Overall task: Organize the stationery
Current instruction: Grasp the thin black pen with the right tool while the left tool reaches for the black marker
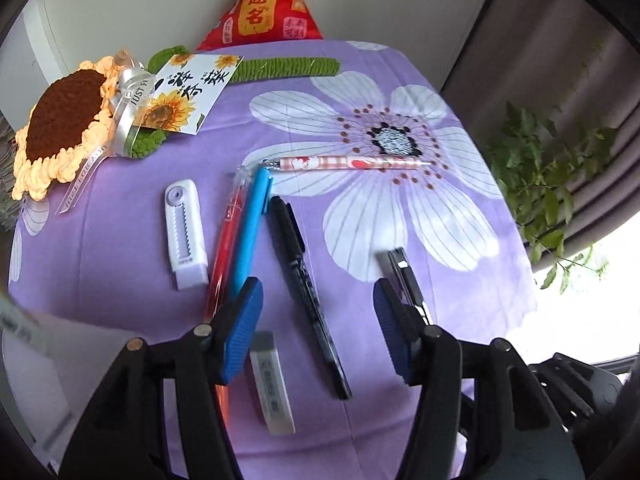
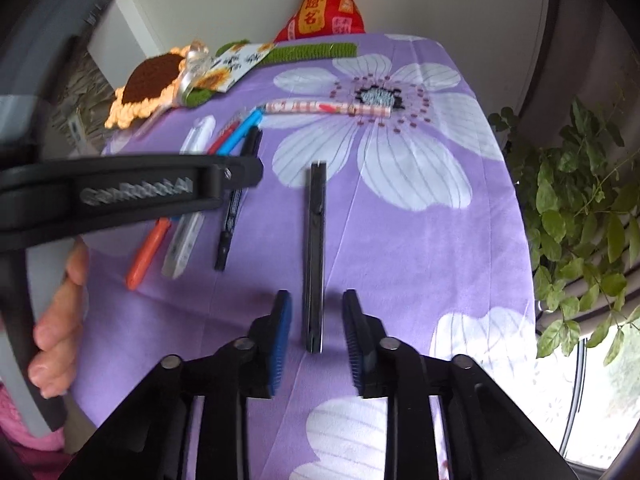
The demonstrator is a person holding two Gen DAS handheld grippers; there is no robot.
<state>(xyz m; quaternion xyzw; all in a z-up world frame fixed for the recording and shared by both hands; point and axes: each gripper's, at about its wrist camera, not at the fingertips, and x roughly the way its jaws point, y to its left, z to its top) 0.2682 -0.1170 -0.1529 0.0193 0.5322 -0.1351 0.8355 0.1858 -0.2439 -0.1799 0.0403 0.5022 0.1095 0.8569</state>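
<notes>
On the purple floral cloth (image 1: 460,280) lie a white correction tape (image 1: 186,236), a red pen (image 1: 224,248), a blue pen (image 1: 250,228), a black marker (image 1: 304,296), a grey lead case (image 1: 272,384) and a pink patterned pen (image 1: 352,162). My left gripper (image 1: 318,324) is open over the marker's lower half, and its pads do not touch it. A black utility knife (image 2: 314,256) lies lengthwise between the blue pads of my right gripper (image 2: 318,332). There is a gap on each side, so that gripper is open.
A crocheted sunflower (image 1: 60,128) with a card (image 1: 188,92) and a red pouch (image 1: 264,4) sit at the cloth's far edge. A leafy plant (image 2: 580,208) hangs beyond the right edge. In the right wrist view the left tool's black housing (image 2: 140,196) and a hand (image 2: 60,312) fill the left side.
</notes>
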